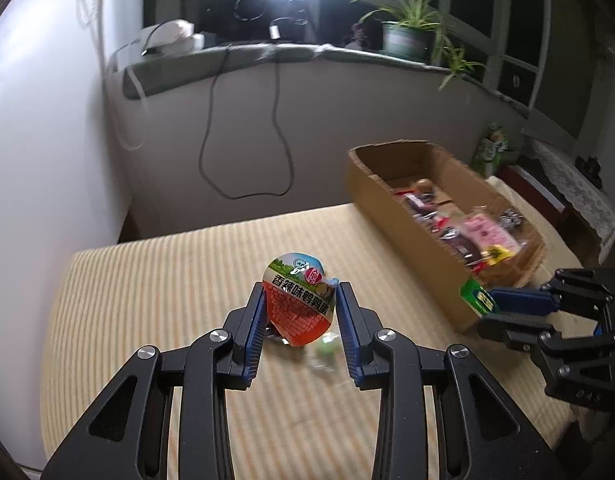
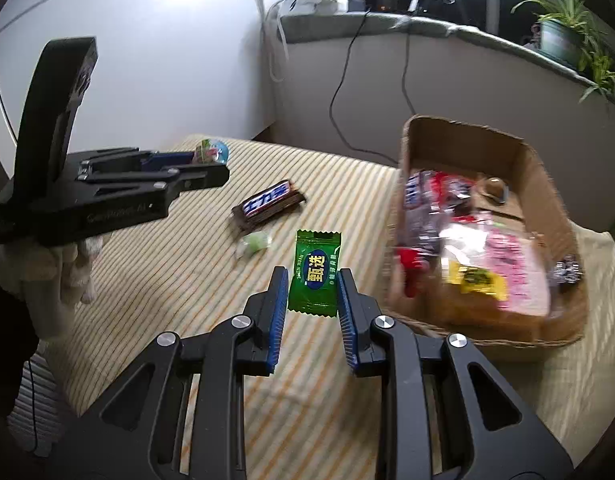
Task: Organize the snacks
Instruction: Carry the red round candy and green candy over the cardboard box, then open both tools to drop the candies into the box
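Note:
My left gripper (image 1: pixel 300 292) is shut on a red quail-egg snack cup (image 1: pixel 298 300) and holds it above the striped table (image 1: pixel 155 300). My right gripper (image 2: pixel 312 276) is shut on a green candy packet (image 2: pixel 315 274), held above the table just left of the cardboard box (image 2: pixel 547 184). The box holds several snack packs. In the left wrist view the right gripper (image 1: pixel 483 304) with its green packet (image 1: pixel 477 296) sits by the box's near corner (image 1: pixel 447 280). In the right wrist view the left gripper (image 2: pixel 203 160) is at the left with the cup (image 2: pixel 211 151).
A brown chocolate bar (image 2: pixel 269 205) and a small pale green candy (image 2: pixel 254 243) lie on the table between the grippers. The candy also shows under the left gripper (image 1: pixel 325 350). A sill with a potted plant (image 1: pixel 407 36) and hanging cables (image 1: pixel 243 152) runs behind.

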Demonstrator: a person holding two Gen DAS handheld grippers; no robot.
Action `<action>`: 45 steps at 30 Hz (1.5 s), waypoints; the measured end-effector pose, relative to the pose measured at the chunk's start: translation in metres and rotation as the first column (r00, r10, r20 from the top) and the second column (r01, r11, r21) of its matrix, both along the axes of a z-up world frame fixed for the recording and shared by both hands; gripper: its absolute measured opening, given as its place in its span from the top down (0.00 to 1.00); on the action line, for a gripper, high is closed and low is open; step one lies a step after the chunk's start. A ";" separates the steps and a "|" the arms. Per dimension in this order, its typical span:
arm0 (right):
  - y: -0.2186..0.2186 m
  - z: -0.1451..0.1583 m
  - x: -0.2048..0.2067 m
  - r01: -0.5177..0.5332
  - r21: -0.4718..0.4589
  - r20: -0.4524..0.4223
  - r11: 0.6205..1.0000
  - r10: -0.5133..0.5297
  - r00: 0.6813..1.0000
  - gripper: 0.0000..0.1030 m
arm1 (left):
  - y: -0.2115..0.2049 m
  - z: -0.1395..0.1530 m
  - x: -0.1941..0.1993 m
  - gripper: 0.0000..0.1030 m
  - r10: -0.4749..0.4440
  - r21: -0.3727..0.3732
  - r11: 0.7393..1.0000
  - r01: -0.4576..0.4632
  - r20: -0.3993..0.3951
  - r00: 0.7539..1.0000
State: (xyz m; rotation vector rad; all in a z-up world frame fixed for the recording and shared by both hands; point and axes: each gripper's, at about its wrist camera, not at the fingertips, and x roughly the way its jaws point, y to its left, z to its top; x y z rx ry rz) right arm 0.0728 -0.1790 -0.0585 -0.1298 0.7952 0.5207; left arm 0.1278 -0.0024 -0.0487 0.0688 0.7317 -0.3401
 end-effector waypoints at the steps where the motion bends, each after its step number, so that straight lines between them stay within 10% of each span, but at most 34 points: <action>1: -0.004 0.002 0.000 0.005 0.003 0.004 1.000 -0.005 1.000 0.75 | -0.005 0.003 -0.001 0.69 -0.009 0.000 1.000 0.009 0.006 1.000; 45: -0.141 0.001 0.067 0.179 0.032 0.015 0.983 -0.180 0.984 0.75 | -0.158 0.011 0.082 0.68 -0.183 0.001 0.983 0.183 -0.014 0.983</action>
